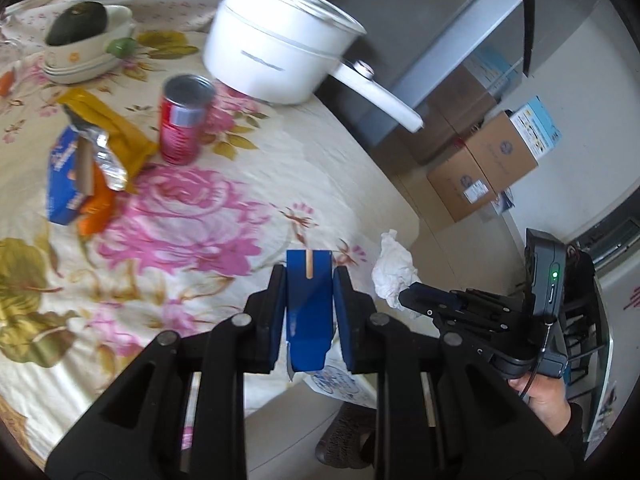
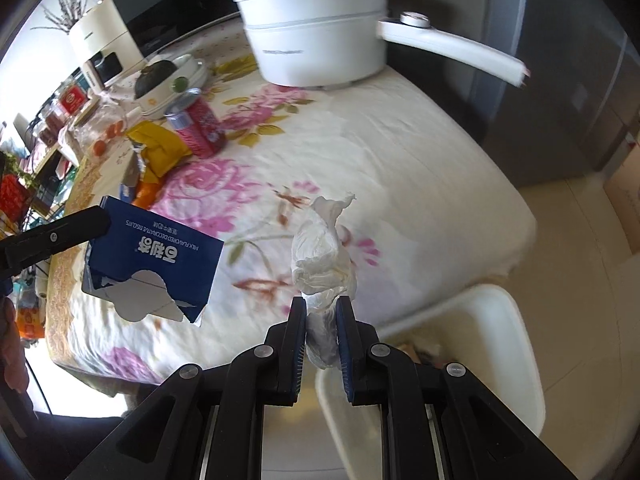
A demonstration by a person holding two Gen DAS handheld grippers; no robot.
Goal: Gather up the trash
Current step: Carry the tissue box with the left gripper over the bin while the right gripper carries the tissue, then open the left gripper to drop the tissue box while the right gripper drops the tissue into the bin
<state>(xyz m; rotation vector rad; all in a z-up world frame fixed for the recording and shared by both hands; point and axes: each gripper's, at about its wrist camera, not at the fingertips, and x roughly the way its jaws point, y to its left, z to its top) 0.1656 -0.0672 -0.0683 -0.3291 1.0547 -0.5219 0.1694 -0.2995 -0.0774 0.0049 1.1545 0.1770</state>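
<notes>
**Both grippers loaded beside the bin**

The right gripper (image 2: 321,312) pinches a crumpled tissue (image 2: 324,256) just above the white bin (image 2: 516,344); its long axis points away, tip over the table (image 2: 400,140). Pinched only at one end, it could slip out. The left gripper (image 1: 309,280) clamps a blue biscuit box (image 2: 160,248), torn end down, which may miss the bin. A red can (image 1: 182,120) and wrappers (image 1: 100,140) lie farther back.

floral-clothed table (image 2: 400,168) bears white pot (image 2: 316,36), red can (image 2: 200,128), probably snack wrappers (image 1: 92,152).
</notes>
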